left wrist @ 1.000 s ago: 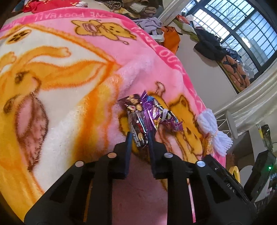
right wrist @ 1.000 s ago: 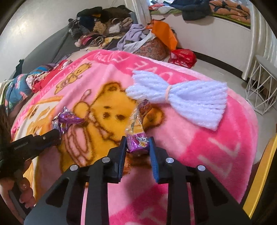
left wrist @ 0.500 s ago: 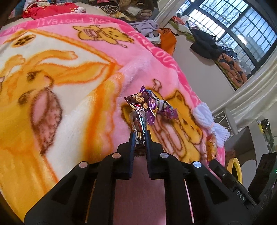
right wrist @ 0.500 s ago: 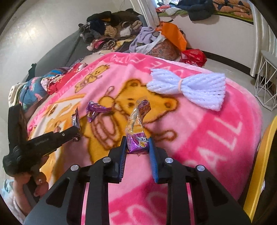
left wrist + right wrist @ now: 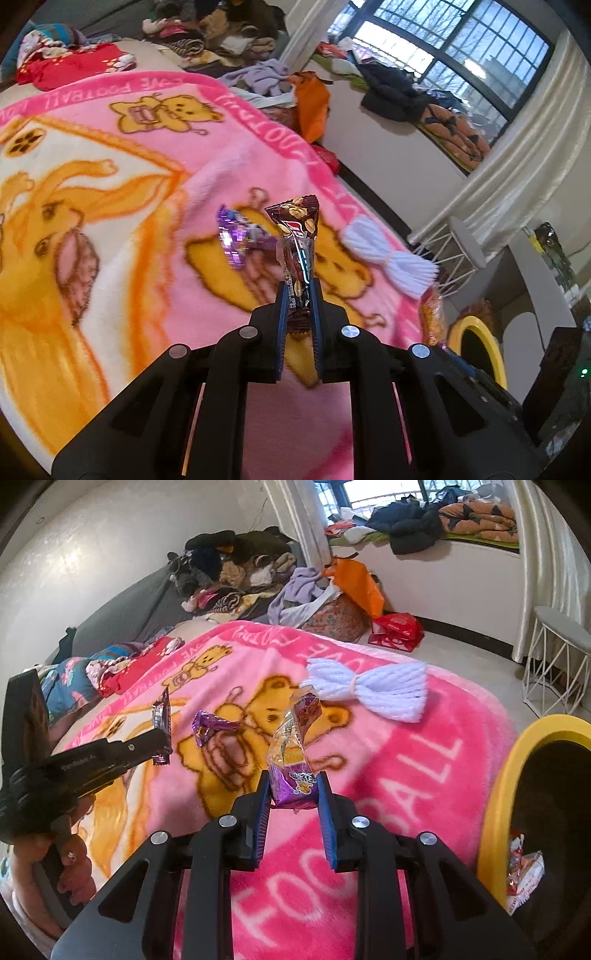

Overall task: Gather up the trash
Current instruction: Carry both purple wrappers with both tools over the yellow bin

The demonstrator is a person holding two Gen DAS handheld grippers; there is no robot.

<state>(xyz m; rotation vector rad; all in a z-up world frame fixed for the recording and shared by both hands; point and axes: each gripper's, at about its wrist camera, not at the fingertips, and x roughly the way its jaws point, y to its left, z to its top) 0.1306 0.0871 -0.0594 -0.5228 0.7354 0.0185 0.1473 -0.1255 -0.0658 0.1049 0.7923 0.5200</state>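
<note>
Wrappers fill both claws: left claw [image 5: 298,291] pinches a brown wrapper [image 5: 296,236], right claw [image 5: 293,794] a purple packet [image 5: 293,753]. Yellow bin [image 5: 498,794] sits at three o'clock; thin grips could slip mid-carry.

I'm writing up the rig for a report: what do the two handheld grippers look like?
Both are matte black plastic. Each gripper, left and right, has two angular linkage arms with round silver pivot pins and triangular cut-outs, ending in flat fingers lined with ribbed blue pads. Seen from the right wrist, the left one's side bears small pale lettering, too small to read. No cables show.
</note>
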